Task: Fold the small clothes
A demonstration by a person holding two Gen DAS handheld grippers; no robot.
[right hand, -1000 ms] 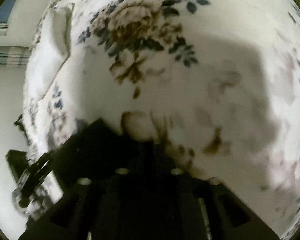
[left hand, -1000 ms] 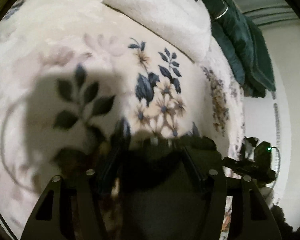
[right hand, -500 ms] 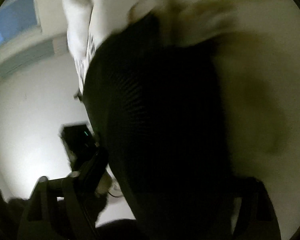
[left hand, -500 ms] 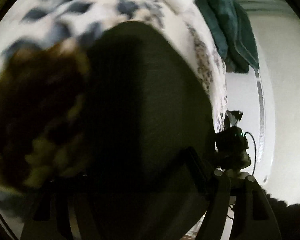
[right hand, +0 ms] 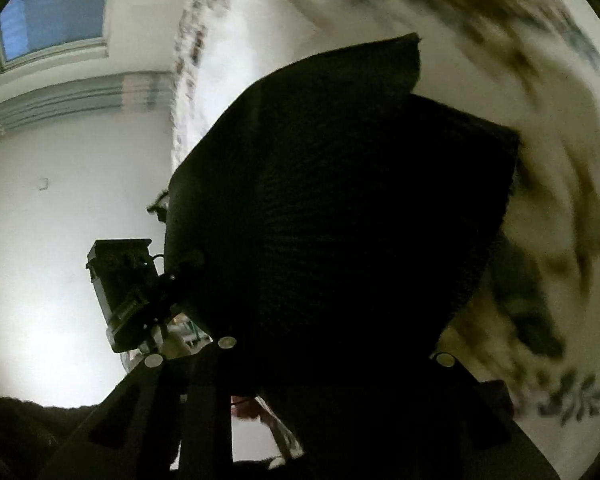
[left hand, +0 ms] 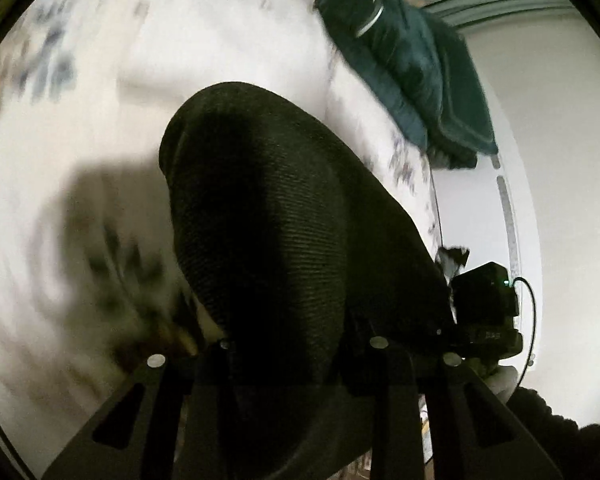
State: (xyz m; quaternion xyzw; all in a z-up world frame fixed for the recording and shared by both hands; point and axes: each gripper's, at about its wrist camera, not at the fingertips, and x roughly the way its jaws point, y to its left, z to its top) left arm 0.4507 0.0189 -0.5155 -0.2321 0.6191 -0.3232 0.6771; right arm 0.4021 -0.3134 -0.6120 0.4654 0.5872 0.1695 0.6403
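Observation:
A small black ribbed knit garment (left hand: 284, 232) hangs between my two grippers, lifted above the floral bed cover (left hand: 60, 160). In the left wrist view it drapes over my left gripper (left hand: 296, 344) and hides the fingertips; the jaws look shut on its edge. In the right wrist view the same garment (right hand: 340, 220) fills the centre, folded over with a corner up at the top, and covers my right gripper (right hand: 332, 352), which looks shut on it. Each view shows the other gripper at the garment's far side: the right gripper (left hand: 484, 304) and the left gripper (right hand: 124, 284).
A dark green quilted jacket (left hand: 412, 64) lies at the bed's far end. A white fleece blanket (left hand: 228, 32) lies on the floral cover. A white wall (right hand: 52, 200) and a window (right hand: 52, 12) are beyond the bed's edge.
A second ago both grippers were low on the bed cover at the garment's edge. They have since lifted the black garment up, and it now hangs between them.

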